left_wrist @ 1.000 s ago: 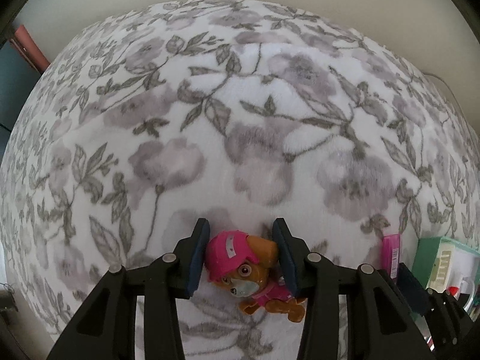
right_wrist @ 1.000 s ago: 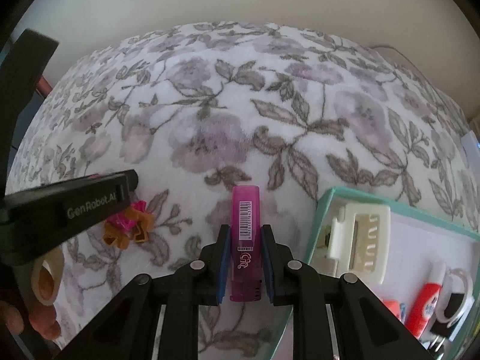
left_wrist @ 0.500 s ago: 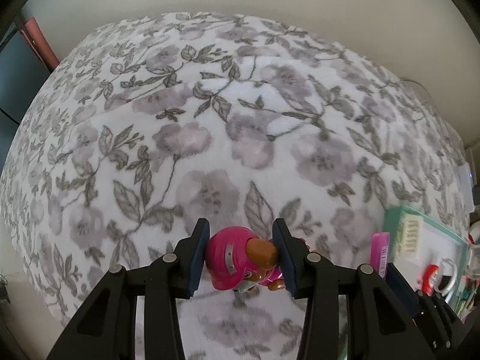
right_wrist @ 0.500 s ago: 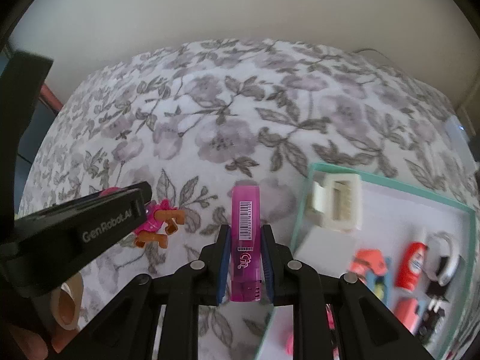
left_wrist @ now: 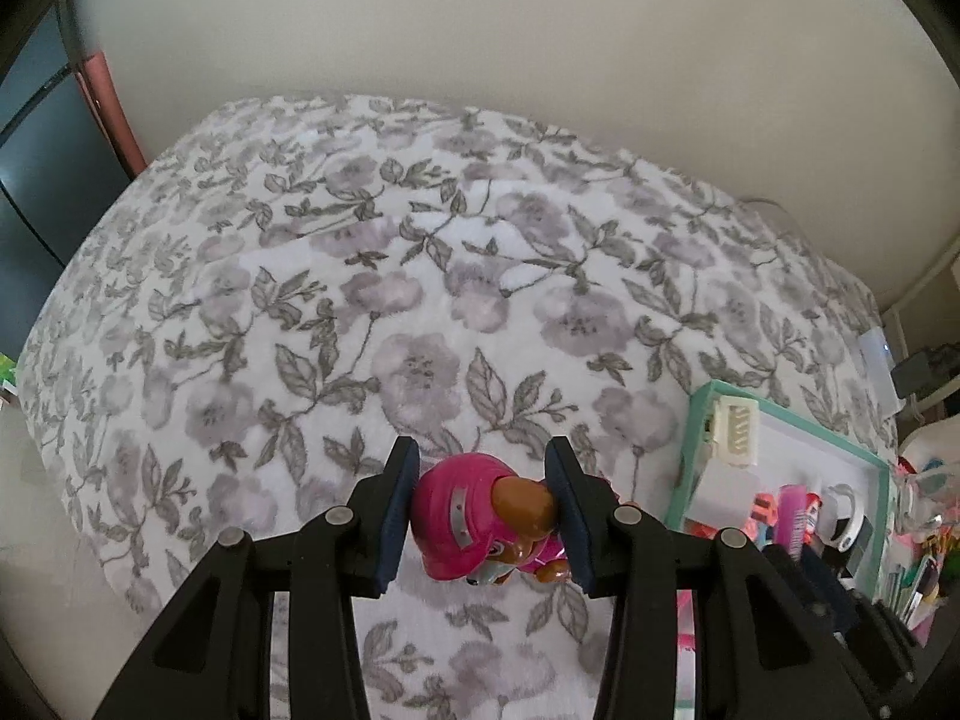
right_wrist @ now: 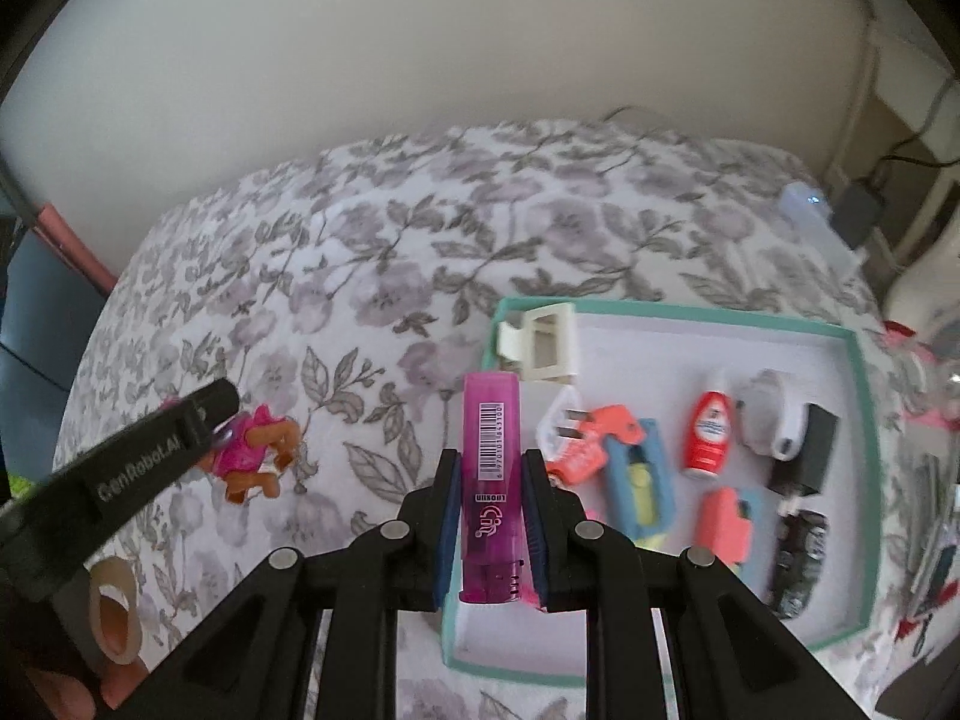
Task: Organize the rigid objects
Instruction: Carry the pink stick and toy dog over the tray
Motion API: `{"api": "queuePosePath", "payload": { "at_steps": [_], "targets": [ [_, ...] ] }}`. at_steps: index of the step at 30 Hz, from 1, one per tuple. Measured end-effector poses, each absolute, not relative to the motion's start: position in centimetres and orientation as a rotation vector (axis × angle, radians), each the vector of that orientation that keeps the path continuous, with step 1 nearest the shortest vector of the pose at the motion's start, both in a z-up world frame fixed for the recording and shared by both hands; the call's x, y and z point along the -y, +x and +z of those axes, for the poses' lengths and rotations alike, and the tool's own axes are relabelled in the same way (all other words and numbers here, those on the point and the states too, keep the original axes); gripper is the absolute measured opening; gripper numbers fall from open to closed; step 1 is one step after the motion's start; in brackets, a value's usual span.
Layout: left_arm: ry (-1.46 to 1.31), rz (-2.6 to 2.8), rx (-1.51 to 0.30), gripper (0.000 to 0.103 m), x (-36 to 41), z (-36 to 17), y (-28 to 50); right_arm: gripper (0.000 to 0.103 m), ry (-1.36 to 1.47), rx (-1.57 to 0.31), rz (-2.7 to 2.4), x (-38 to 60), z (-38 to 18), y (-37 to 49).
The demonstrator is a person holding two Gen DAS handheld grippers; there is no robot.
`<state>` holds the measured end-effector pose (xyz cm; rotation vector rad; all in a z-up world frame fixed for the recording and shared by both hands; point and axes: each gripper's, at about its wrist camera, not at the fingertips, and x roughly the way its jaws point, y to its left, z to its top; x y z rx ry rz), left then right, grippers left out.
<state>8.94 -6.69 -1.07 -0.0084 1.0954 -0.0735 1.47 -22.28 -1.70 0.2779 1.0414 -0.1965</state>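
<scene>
Blanket (left_wrist: 372,276) lies bare beyond tray (right_wrist: 859,396) rim, lighter (right_wrist: 489,480) overhanging it.

Counted across both wrist views: one toy puppy figure (left_wrist: 480,525) with a pink helmet; one pink lighter (right_wrist: 489,480); one teal-rimmed tray (right_wrist: 858,420). In the tray: one cream clip (right_wrist: 546,345), one red-and-white small bottle (right_wrist: 711,429), one coral plug-shaped piece (right_wrist: 585,441), one blue holder (right_wrist: 639,483) with a yellow insert, one coral block (right_wrist: 726,525), one white-and-grey device (right_wrist: 771,420), one black adapter (right_wrist: 807,459). One floral blanket (left_wrist: 420,300); two black grippers in all.
</scene>
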Motion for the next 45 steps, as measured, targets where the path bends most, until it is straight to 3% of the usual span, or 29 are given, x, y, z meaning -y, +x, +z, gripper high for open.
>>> {"api": "queuePosePath", "payload": {
  "at_steps": [15,36,45],
  "targets": [
    [0.139,-0.244,-1.014,0.045,12.8,-0.7,1.8,0.021,0.340,-1.007,-0.346,26.8,-1.0,-5.3],
    [0.335,-0.444,-1.206,0.046,19.2,-6.2,-1.3,0.021,0.450,-1.221,-0.422,31.4,-7.7,-6.1],
    [0.379,-0.431,-1.199,0.046,19.6,-7.0,-1.3,0.021,0.464,-1.268,-0.423,31.4,-9.1,-6.0]
  ]
}}
